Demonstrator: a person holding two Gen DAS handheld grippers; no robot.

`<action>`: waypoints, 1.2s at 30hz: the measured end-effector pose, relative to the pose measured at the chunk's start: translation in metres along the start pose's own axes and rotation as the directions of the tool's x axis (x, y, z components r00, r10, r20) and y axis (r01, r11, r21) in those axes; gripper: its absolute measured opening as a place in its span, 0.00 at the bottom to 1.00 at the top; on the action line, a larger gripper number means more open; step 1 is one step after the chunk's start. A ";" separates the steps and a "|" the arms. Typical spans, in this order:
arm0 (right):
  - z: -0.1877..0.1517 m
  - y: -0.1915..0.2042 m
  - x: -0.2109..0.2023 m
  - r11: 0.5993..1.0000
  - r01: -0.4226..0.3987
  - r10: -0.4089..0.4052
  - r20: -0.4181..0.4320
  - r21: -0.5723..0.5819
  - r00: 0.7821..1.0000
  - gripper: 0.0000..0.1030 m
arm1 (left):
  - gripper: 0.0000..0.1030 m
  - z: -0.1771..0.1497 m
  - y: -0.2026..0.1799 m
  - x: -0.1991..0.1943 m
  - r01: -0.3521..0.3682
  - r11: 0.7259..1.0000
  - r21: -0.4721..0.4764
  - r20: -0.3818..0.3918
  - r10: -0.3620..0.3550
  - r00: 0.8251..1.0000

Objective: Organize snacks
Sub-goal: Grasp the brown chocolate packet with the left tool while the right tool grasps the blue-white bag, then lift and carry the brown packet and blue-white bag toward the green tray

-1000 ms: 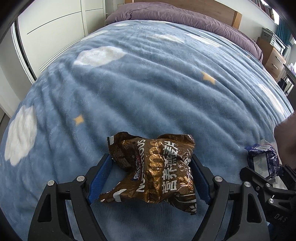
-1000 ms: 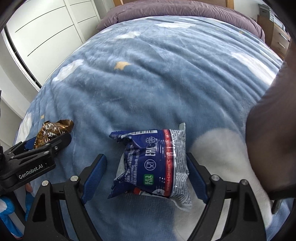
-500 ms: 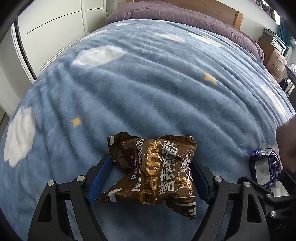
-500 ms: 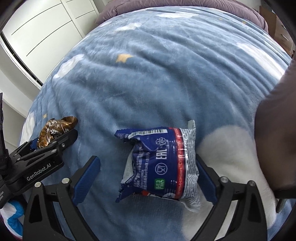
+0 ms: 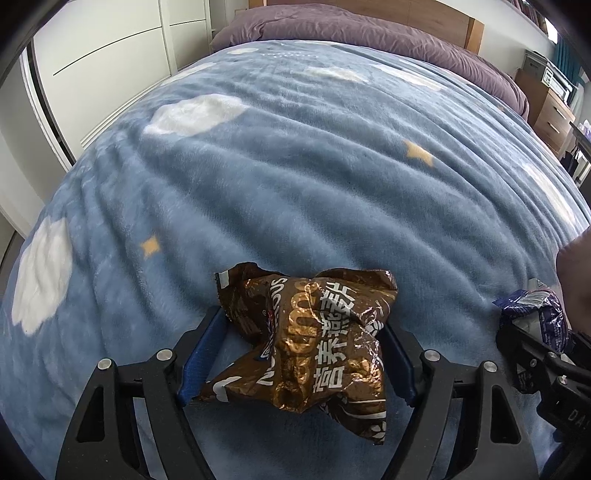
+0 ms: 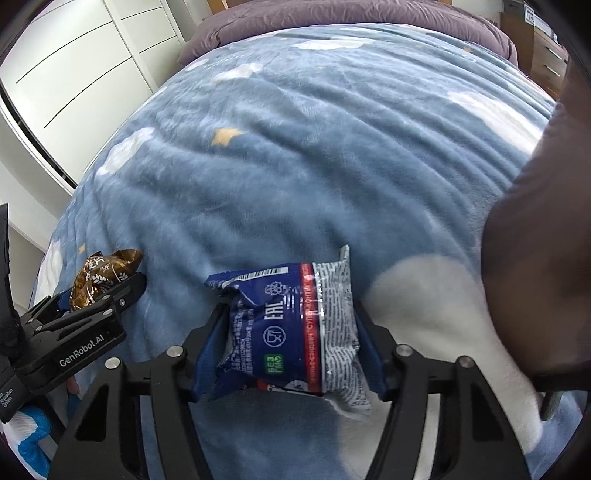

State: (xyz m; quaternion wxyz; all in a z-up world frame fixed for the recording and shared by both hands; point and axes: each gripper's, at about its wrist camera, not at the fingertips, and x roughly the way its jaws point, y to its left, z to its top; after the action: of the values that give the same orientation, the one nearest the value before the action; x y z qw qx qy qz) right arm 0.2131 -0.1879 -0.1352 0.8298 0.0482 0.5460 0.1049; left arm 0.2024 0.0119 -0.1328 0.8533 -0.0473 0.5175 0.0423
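Observation:
A crumpled brown foil snack bag (image 5: 306, 343) sits between the blue pads of my left gripper (image 5: 303, 321). Those jaws are closing, both pads press its sides, and it hangs just over the blue blanket (image 5: 295, 184). A blue and silver snack bag (image 6: 291, 332) is squeezed between the pads of my right gripper (image 6: 290, 314). In the right wrist view the left gripper (image 6: 107, 295) and its brown bag (image 6: 103, 269) are at the far left. In the left wrist view the blue bag (image 5: 535, 314) shows at the right edge.
The blanket with white clouds and yellow stars covers the bed. A purple duvet (image 5: 369, 33) lies at the head. White wardrobe doors (image 5: 110, 55) stand left, a wooden nightstand (image 5: 550, 110) right. A dark brown mass (image 6: 546, 277) fills the right side.
The right jaws stood wider around the blue bag half a second ago and now pinch it from both sides. The left jaws have narrowed slightly on the brown bag.

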 end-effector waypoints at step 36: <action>-0.010 0.006 -0.009 0.995 0.039 -0.032 0.075 -0.097 0.997 0.99 | 0.36 -0.008 -0.020 -0.015 -0.023 0.997 0.067 0.064 0.019 0.998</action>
State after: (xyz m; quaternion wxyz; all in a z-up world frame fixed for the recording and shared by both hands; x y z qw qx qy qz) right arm 0.1994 -0.1842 -0.1300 0.8523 0.0017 0.5102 0.1151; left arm 0.1909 -0.0094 -0.1226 0.8699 -0.0113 0.4919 0.0351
